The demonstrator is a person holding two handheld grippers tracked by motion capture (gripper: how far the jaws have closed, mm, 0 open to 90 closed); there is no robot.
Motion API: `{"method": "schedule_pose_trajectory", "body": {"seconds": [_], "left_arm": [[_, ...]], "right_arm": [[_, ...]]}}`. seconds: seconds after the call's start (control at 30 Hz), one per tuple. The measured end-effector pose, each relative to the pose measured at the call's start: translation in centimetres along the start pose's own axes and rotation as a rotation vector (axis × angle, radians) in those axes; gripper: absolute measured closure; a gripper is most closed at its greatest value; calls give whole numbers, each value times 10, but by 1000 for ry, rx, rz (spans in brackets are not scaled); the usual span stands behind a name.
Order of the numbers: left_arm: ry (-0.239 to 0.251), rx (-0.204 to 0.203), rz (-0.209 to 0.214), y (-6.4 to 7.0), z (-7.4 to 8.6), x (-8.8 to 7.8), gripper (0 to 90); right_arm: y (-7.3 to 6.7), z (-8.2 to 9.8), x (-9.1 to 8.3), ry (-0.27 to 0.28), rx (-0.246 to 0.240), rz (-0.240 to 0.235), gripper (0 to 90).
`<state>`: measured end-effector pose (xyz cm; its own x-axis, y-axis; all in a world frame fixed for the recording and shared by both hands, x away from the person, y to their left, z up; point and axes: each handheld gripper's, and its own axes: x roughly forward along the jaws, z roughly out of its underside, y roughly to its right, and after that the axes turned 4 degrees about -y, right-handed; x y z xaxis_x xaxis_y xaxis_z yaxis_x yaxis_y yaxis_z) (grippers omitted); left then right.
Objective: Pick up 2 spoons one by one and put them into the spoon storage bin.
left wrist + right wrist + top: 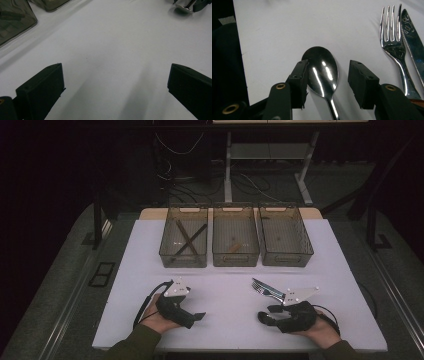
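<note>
A: What sits closest to the person?

B: 2 hands rest on a white table [225, 300], each holding a black gripper. The left gripper [115, 85] has its jaws spread wide with bare table between them, holding nothing. The right gripper [328, 77] has its jaws partly apart around the bowl of a metal spoon [323, 71]. The spoon lies on the table; one jaw is right against the bowl's edge, the other stands clear of it, so nothing is gripped.

A: Anything beside the spoon?

B: A fork [393, 45] and a knife [413, 42] lie side by side just next to it, near the right gripper.

A: And farther back?

B: 3 smoky transparent bins stand in a row at the table's far edge. The left bin [183, 257] holds 2 dark brown sticks [187, 240] crossed over each other. The middle bin [235, 257] holds 1 small light brown piece [234, 247]. The right bin [286, 257] has only a tiny dark speck, too small to identify.
</note>
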<state>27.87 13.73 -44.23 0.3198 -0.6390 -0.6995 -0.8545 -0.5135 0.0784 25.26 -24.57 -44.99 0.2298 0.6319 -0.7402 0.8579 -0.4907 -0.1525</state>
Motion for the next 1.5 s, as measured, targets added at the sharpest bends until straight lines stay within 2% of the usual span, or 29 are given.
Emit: {"method": "schedule_pose_trajectory", "body": {"seconds": [0.2, 0.33, 0.7, 0.9, 1.13, 1.37, 1.5], "left_arm": [[-1, -2, 1, 0, 0, 0, 4], [-1, -2, 2, 1, 0, 1, 4], [-4, 1, 1, 1, 0, 1, 4], [-3, -1, 0, 1, 0, 1, 4], [2, -4, 3, -1, 1, 0, 4], [32, -12, 8, -2, 2, -1, 4], [37, -12, 13, -1, 3, -1, 4]], "right_arm": [[-3, 0, 2, -9, -29, 16, 503], [-7, 1, 3, -10, -69, 36, 509], [-13, 2, 2, -20, -117, 10, 705], [-12, 3, -2, -21, -119, -10, 807], [-13, 3, -5, -25, -127, -40, 873], [-12, 2, -5, -22, -128, -46, 874], [-11, 1, -5, -17, -124, -30, 876]]}}
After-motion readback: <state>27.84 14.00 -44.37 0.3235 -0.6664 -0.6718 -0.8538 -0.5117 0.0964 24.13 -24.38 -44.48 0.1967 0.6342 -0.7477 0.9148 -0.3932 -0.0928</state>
